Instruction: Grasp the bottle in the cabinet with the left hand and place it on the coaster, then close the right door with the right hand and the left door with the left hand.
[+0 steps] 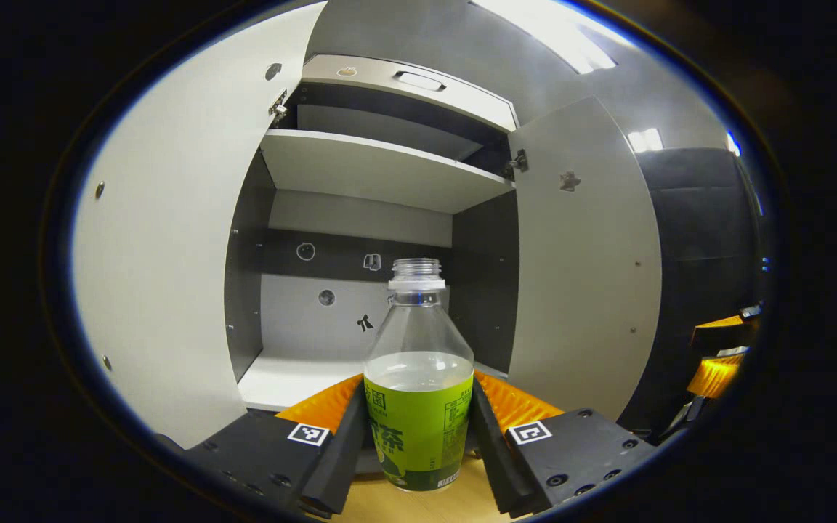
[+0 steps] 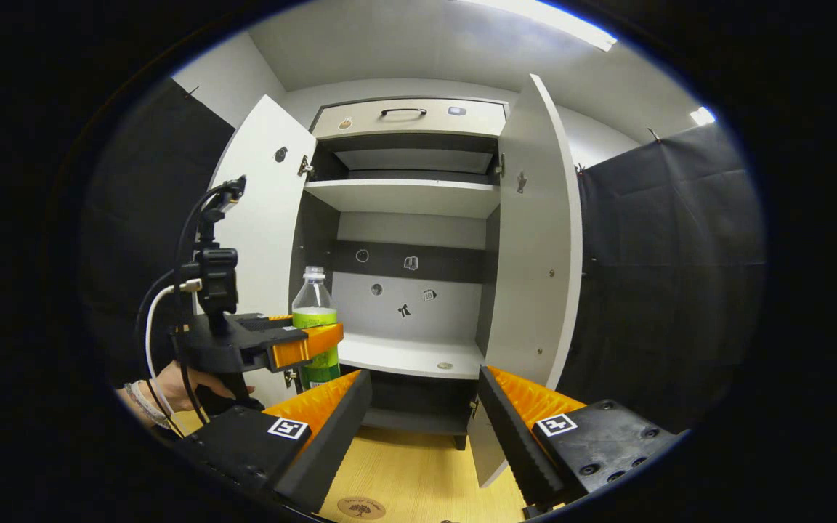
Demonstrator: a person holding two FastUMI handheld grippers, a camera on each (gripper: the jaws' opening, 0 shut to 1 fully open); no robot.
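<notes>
Green-labelled and uncapped, the bottle (image 1: pixel 418 378) is being clamped upright between both fingers of the left gripper (image 1: pixel 418 443), out in front of the open cabinet (image 1: pixel 360 167) and above the wooden table (image 2: pixel 418 476). Both doors are being left wide open, the left door (image 1: pixel 171 240) and the right door (image 1: pixel 585 254) flanking the bottle on either side. The right gripper (image 2: pixel 422 418) is being held with its fingers apart, with the round coaster (image 2: pixel 360 507) lying on the table just before it
</notes>
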